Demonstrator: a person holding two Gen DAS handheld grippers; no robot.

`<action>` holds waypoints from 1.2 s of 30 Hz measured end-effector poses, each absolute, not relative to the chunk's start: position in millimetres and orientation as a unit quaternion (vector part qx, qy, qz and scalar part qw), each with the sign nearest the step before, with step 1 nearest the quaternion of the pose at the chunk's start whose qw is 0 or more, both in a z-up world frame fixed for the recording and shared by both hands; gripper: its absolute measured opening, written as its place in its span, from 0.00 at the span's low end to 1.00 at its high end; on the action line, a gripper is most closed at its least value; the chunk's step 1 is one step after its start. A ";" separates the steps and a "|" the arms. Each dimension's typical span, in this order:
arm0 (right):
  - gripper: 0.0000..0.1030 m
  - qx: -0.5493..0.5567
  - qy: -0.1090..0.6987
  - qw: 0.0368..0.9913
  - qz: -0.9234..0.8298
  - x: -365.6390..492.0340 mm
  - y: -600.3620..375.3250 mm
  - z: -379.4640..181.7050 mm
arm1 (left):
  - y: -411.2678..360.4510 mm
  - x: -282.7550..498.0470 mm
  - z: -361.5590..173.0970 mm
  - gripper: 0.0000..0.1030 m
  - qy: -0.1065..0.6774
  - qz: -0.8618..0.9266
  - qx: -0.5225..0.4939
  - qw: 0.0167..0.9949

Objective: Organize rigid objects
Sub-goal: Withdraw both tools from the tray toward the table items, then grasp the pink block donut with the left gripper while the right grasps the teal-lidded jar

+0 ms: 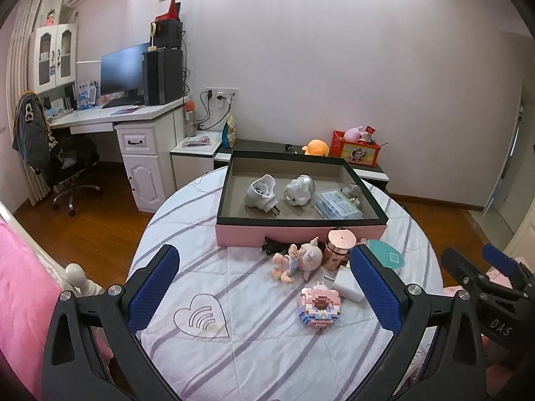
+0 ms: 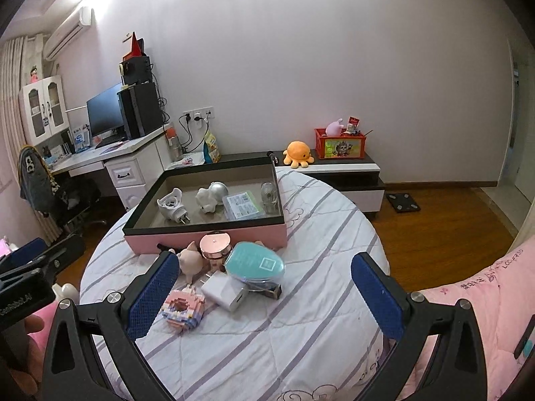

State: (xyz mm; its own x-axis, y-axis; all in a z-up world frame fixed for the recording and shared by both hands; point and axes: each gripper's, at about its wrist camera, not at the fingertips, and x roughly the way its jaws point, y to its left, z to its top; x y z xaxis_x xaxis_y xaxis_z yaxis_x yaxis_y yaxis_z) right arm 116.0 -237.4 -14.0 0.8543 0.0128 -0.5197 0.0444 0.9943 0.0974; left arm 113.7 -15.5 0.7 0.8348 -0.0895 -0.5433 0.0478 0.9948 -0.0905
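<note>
A bedroom: a round table point(image 1: 200, 200) under a striped cloth stands before a desk and a low cabinet. At its far side sits a pink box point(image 1: 301, 230), open-topped, evidently the collecting place, already holding a plug-in device point(image 1: 260, 193), a grey figurine point(image 1: 299, 190) and a clear case point(image 1: 337, 204). Still loose just in front lie a pig doll point(image 1: 297, 260), copper jar point(image 1: 339, 244), teal compact point(image 2: 255, 260), white charger point(image 2: 225, 290) and block model point(image 1: 321, 307). The left gripper point(image 1: 264, 290) and right gripper point(image 2: 264, 294) hover near, jaws wide apart and empty, apparently poised to choose.
</note>
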 end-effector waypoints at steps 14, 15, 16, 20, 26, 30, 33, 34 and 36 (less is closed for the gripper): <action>1.00 0.047 0.262 0.964 -0.012 101.3 -232.9 -7.8 | -11.6 97.3 -4.8 1.00 0.288 -0.034 -0.046 0.956; 1.00 0.047 0.262 0.964 -0.014 100.7 -233.9 -7.8 | -11.7 97.1 -6.4 1.00 0.289 -0.034 -0.045 0.956; 1.00 0.048 0.264 0.963 -0.018 100.6 -235.5 -8.4 | -11.7 97.2 -8.2 1.00 0.292 -0.034 -0.045 0.955; 1.00 0.050 0.269 0.961 -0.022 101.5 -239.0 -11.3 | -12.1 98.6 -15.1 1.00 0.302 -0.036 -0.041 0.952; 1.00 0.051 0.284 0.957 -0.018 109.2 -239.6 -18.9 | -16.0 103.5 -24.8 1.00 0.316 -0.038 -0.034 0.947; 1.00 0.056 0.297 0.953 -0.019 117.0 -243.5 -28.2 | -22.0 109.5 -32.7 1.00 0.326 -0.042 -0.028 0.944; 1.00 0.060 0.307 0.949 -0.021 125.2 -247.8 -36.2 | -27.2 114.3 -40.3 1.00 0.334 -0.044 -0.023 0.941; 1.00 0.061 0.310 0.948 -0.021 128.1 -249.0 -38.9 | -28.9 116.6 -43.1 1.00 0.338 -0.044 -0.020 0.940; 1.00 0.062 0.321 0.945 -0.020 136.9 -251.5 -46.2 | -32.3 121.2 -48.6 1.00 0.344 -0.044 -0.018 0.938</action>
